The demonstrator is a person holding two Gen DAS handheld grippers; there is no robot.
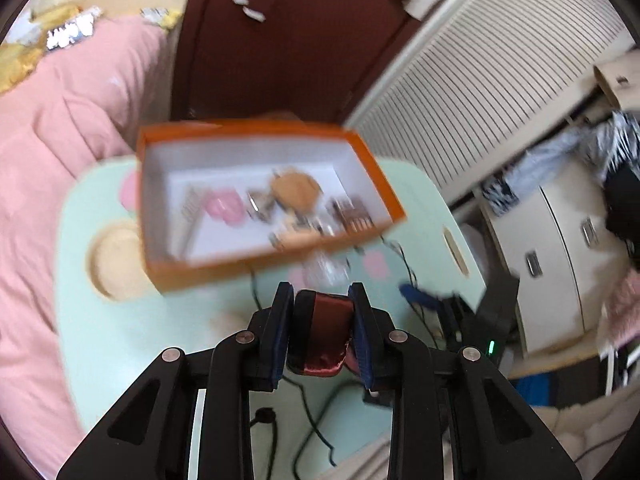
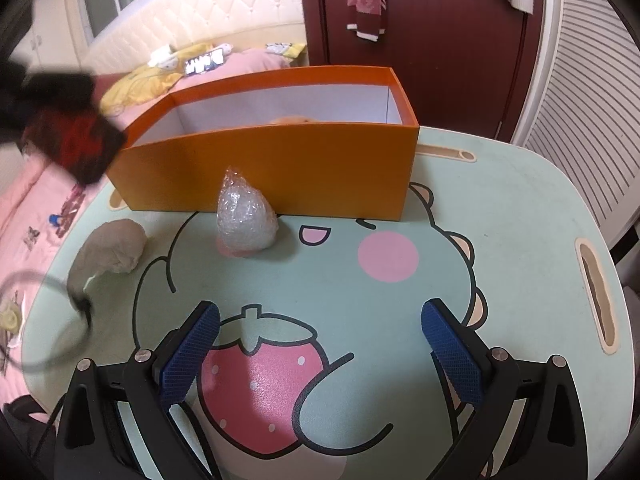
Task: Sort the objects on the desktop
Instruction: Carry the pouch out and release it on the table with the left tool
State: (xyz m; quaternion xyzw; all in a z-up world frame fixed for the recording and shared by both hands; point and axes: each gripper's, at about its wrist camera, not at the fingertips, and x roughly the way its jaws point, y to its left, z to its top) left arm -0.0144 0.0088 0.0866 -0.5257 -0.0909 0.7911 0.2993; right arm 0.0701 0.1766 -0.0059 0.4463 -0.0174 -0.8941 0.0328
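Observation:
My left gripper (image 1: pixel 322 308) is shut on a black and dark red padded item (image 1: pixel 326 328), held in the air just short of the orange box (image 1: pixel 256 196). A thin black cable (image 1: pixel 316 420) hangs from the item. The box is open and holds several small things, among them a pink one and a round tan one. In the right wrist view the same item (image 2: pixel 80 144) shows blurred at the box's left end, its cable (image 2: pixel 60 320) looping below. My right gripper (image 2: pixel 320 344) stands open and empty low over the table's strawberry print.
The mint cartoon table (image 2: pixel 520 240) also carries a bubble-wrap bundle (image 2: pixel 246 220) against the box's near wall and a grey cloth lump (image 2: pixel 110 250) on its left. Pink bedding (image 1: pixel 48 160) lies left of the table. A dark red door (image 2: pixel 432 40) stands behind and white drawers (image 1: pixel 560 260) to the right.

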